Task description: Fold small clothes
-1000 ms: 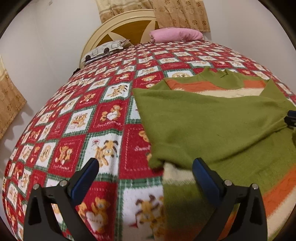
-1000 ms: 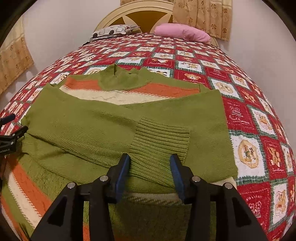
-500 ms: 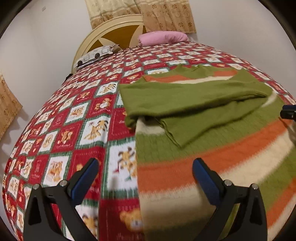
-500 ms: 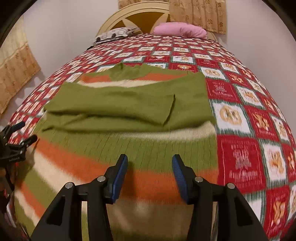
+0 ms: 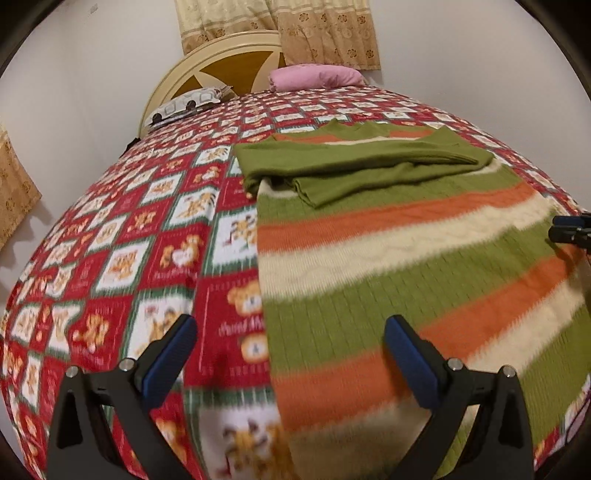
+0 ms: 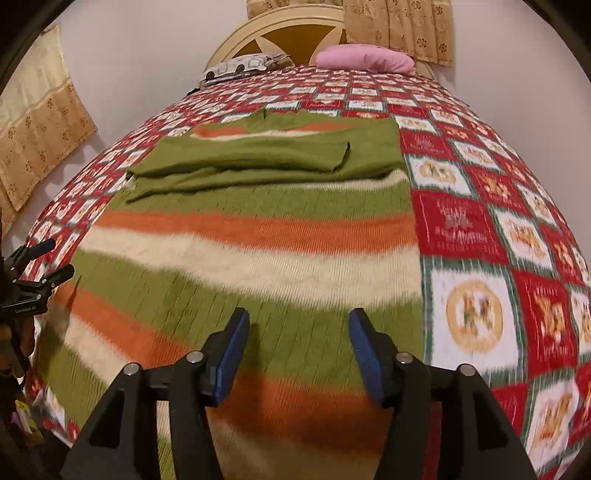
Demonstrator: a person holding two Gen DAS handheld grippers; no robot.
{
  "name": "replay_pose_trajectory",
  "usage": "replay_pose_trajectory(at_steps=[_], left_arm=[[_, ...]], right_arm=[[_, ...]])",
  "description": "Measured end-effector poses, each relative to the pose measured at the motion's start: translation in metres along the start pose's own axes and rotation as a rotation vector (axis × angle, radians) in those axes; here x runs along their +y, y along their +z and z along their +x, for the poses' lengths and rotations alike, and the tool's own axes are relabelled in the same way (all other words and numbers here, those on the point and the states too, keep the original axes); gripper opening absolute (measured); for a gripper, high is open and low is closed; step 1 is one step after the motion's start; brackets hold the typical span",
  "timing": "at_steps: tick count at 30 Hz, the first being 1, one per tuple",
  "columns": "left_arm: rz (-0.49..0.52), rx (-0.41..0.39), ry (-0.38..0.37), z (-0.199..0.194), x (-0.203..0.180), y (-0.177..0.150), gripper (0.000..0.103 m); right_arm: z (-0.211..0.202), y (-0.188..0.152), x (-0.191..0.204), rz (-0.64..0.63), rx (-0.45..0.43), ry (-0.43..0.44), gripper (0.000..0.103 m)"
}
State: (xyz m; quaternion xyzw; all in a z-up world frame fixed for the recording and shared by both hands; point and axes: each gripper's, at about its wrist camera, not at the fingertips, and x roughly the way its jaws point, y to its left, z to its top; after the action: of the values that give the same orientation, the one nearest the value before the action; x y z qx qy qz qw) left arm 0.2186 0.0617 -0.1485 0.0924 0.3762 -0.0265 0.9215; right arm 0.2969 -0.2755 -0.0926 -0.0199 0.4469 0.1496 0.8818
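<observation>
Garment: striped knit sweater (image 5: 406,258), green, orange and cream bands, lies flat on the bedspread, collar toward the headboard, hem toward the cameras.
Sleeves: both green sleeves (image 6: 258,162) lie folded across the chest, stacked, on the headboard side of the sweater's middle.
Step in hand (judged): sleeves done; the body fold comes next, hem carried up toward the collar.
Left gripper (image 5: 288,354): jaws wide apart, nothing between them; hangs over the sweater's left edge, near the hem.
Right gripper (image 6: 299,350): jaws opening, no cloth between the pads; hangs over the sweater body near the hem, inboard of its right edge.
How to do it well (judged): pinch each hem corner through both knit layers; lift both sides level and together; lay the hem on the sleeves without dragging them; knit is thick and stretchy, so pull gently.
Risk (judged): a one-layer pinch leaves the back panel behind; uneven lift skews the fold.
Surface: red, white and green patchwork bedspread (image 5: 129,266) with bear prints, soft under the sweater.
Room: round cream headboard (image 6: 280,33) beyond the collar; pink pillow (image 6: 365,59) and patterned pillow (image 6: 243,66) against it; beige curtains (image 5: 325,33) above; pale walls.
</observation>
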Motion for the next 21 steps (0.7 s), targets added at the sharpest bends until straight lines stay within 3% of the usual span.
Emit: replay_pose_trajectory(at_steps=[10, 13, 18, 21], left_arm=[[-0.037, 0.026, -0.027, -0.031, 0.001, -0.040, 0.099], [-0.052, 0.033, -0.051, -0.043, 0.000, -0.050, 0.094], [-0.087, 0.078, -0.141, -0.058, -0.004, -0.069, 0.070], [-0.125, 0.110, -0.167, -0.064, -0.004, -0.082, 0.068]], right_arm=[[-0.026, -0.049, 0.021, -0.075, -0.011, -0.050, 0.067], [-0.031, -0.061, 0.026, -0.087, -0.011, -0.060, 0.067], [-0.040, -0.078, 0.030, -0.085, -0.017, -0.065, 0.068], [-0.046, -0.088, 0.032, -0.080, -0.025, -0.070, 0.068]])
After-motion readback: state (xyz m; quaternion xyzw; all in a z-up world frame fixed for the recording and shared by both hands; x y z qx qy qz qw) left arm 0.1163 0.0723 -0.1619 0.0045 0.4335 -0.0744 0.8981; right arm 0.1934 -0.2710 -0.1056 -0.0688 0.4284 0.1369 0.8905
